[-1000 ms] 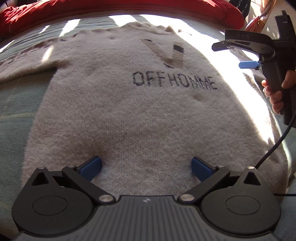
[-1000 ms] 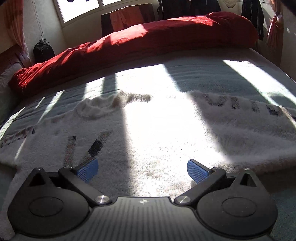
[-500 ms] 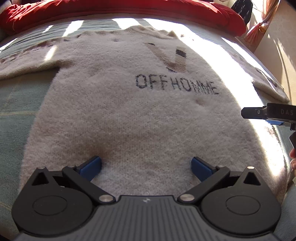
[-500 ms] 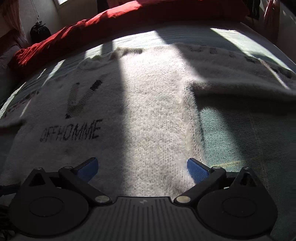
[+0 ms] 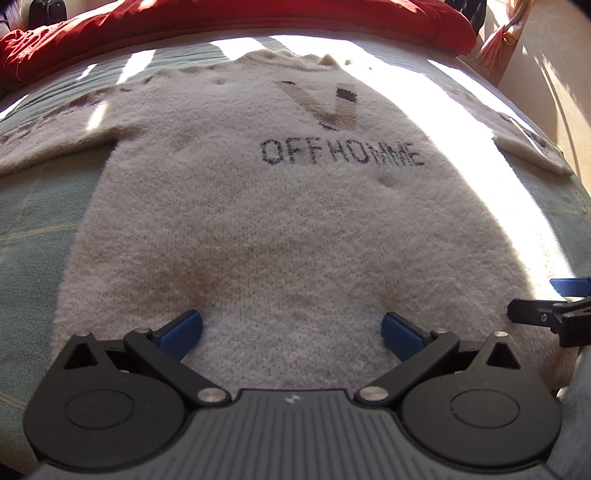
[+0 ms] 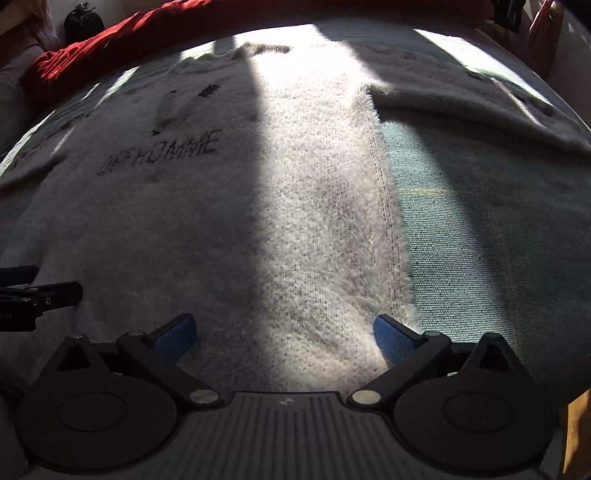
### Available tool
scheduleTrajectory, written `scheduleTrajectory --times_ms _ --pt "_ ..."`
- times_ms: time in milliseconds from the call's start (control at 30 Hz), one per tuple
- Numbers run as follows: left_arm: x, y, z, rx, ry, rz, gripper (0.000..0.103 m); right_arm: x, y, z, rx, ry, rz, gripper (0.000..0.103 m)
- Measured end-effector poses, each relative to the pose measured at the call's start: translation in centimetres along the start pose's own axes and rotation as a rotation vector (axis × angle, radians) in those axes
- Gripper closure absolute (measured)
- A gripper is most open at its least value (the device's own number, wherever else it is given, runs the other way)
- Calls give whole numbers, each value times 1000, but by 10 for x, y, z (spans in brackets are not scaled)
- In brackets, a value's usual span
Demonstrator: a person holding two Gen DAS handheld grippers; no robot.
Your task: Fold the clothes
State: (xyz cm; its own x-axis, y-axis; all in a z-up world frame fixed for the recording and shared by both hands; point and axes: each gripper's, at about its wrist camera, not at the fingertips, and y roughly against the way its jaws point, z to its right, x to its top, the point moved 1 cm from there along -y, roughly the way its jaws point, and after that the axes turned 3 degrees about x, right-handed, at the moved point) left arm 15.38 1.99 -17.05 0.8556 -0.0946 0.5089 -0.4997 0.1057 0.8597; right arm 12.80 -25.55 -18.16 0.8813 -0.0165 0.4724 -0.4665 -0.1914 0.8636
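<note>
Both hand-held grippers, the left gripper [image 5: 291, 330] and the right gripper [image 6: 283, 330], hung with their blue pads spread wide and nothing between them, low over the bottom hem of the fluffy cream knitted sweater with dark "OFFHOMME" lettering [image 5: 280, 221]. That sweater lay flat and face up on the pale green bedspread [image 6: 491, 221], collar toward 12 o'clock and sleeves out toward 9 and 3 o'clock. The step in hand looked like taking the hem for a first fold; to do it well, each gripper should probably bite both knit layers near a hem corner (the right one sat close to the side seam at 4 o'clock in its own view) and lift evenly, since the soft knit would likely sag and stretch if pulled from one side. Hard sunlight and deep shadow striped the bed, a rumpled red duvet [image 5: 236, 18] ran along 12 o'clock, and a dark bag [image 6: 83, 22] stood at 11 o'clock.
</note>
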Motion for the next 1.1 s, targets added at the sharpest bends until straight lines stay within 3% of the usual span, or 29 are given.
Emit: scheduleTrajectory --times_ms 333,567,900,1000,1100 --pt "-30 36 -22 -27 -9 -21 1 -5 -3 -1 -13 10 20 0" --pt "-18 12 -41 -9 99 -47 1 -6 -5 -2 -24 22 27 0" --pt "-34 23 -41 -1 82 -18 1 -8 -4 -1 -13 32 37 0" --pt "-24 26 -39 2 94 -16 1 -7 -4 -2 -15 35 35 0" --pt "0 31 -33 -32 74 57 1 -5 -2 -3 -18 37 33 0"
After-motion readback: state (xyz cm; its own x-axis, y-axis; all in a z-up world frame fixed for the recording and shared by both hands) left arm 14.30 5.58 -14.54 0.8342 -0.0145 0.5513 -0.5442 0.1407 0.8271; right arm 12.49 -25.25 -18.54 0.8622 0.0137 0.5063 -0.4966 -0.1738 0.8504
